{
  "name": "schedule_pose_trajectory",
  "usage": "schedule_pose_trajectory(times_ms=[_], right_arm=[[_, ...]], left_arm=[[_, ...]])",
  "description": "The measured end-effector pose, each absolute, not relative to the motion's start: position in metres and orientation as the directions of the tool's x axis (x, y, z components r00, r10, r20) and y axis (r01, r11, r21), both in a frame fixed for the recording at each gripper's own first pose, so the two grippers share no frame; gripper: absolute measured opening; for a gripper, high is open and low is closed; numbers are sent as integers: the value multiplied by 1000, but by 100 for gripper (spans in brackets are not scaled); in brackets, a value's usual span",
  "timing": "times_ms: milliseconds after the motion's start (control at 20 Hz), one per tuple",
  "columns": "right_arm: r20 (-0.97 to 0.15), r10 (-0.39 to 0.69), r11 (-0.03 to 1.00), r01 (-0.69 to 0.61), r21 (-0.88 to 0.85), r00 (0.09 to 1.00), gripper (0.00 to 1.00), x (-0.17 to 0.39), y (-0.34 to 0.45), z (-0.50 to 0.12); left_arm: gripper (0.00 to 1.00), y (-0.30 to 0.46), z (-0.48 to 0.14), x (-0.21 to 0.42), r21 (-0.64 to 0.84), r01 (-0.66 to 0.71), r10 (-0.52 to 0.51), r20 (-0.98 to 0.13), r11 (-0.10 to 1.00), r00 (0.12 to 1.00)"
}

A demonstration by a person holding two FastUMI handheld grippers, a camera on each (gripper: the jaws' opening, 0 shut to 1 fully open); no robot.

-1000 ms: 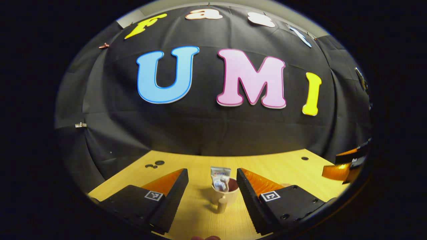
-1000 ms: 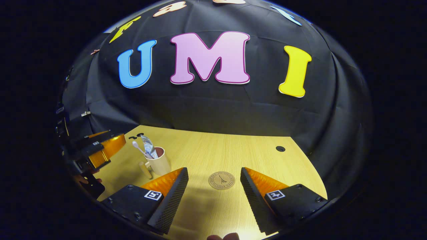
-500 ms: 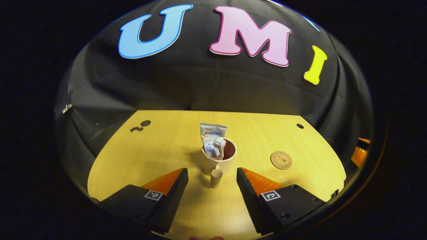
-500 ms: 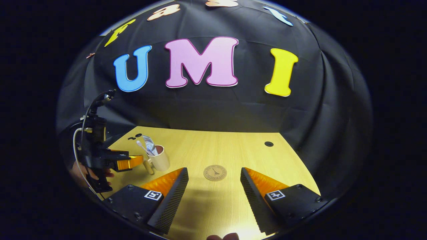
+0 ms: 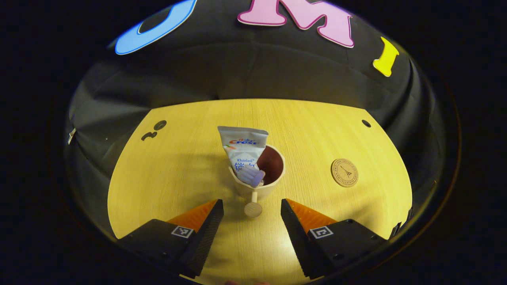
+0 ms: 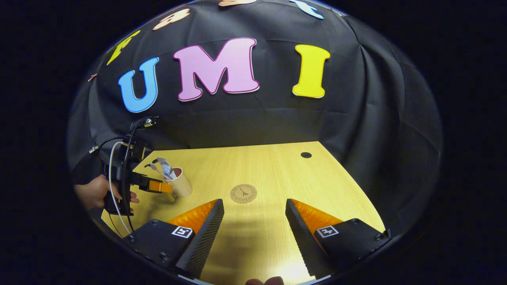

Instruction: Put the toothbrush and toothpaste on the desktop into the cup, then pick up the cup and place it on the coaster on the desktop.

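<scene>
A beige cup with a dark red inside stands mid-desk, holding a white toothpaste tube and a toothbrush whose head leans at the near rim. The cup's peg handle points at me and sits between the tips of my open left gripper, untouched. A round brown coaster lies to the cup's right. In the right gripper view, the cup is at the left with the left gripper beside it. My right gripper is open above the desk, just short of the coaster.
The wooden desk has a cable hole at the far right and dark marks at the far left. A hand holds the left gripper, with cables above it. Black cloth walls close the desk's far side.
My left gripper has risen, tipped downward and closed in on the cup, so the handle now lies between its tips. The right gripper has swung slightly right and back from the coaster.
</scene>
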State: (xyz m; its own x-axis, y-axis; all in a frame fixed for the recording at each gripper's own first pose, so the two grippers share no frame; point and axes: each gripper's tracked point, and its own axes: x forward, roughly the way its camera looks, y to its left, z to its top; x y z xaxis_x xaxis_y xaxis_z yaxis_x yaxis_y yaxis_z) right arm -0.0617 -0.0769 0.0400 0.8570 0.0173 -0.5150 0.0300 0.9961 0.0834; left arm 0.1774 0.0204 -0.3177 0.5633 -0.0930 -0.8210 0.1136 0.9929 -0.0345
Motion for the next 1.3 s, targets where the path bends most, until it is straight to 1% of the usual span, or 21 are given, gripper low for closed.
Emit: schedule_pose_trajectory(times_ms=[100,250,400,450,500,600,650,750,900,950,1150,1300], right_arm=[[-516,11,996,37,83,857,96,-63,-81,41],[-526,3,995,52,90,851,96,-60,-86,36],[-533,-9,993,68,92,846,96,-58,-93,34],[-534,-12,993,72,92,845,96,-58,-94,33],[-536,-15,993,76,92,844,96,-58,-96,33],[-540,-20,991,88,100,841,96,-57,-101,30],[-542,-24,990,94,102,840,96,-57,-103,29],[-544,-27,989,101,105,838,96,-57,-106,29],[-547,-32,988,108,107,836,95,-58,-112,28],[-549,-33,988,110,108,835,95,-59,-113,27],[-553,-29,987,110,113,833,95,-59,-115,25],[-554,-26,987,108,116,832,95,-59,-116,25]], left_arm=[[91,18,-322,179,-31,121,-92,-841,992,534],[91,18,-325,186,-10,139,-83,-846,990,526],[91,17,-334,189,-11,139,-79,-864,990,497],[84,18,-337,189,-5,136,-71,-871,991,487],[74,19,-339,189,-1,136,-66,-876,991,478],[57,18,-340,193,7,144,-63,-879,990,473],[55,18,-340,195,12,149,-60,-881,989,470],[41,16,-343,195,21,159,-54,-889,987,455],[41,15,-347,195,29,161,-45,-897,987,440],[39,15,-349,195,31,158,-41,-900,987,433],[27,15,-354,194,21,159,-47,-909,987,413],[25,16,-355,192,32,183,-43,-919,983,391]])
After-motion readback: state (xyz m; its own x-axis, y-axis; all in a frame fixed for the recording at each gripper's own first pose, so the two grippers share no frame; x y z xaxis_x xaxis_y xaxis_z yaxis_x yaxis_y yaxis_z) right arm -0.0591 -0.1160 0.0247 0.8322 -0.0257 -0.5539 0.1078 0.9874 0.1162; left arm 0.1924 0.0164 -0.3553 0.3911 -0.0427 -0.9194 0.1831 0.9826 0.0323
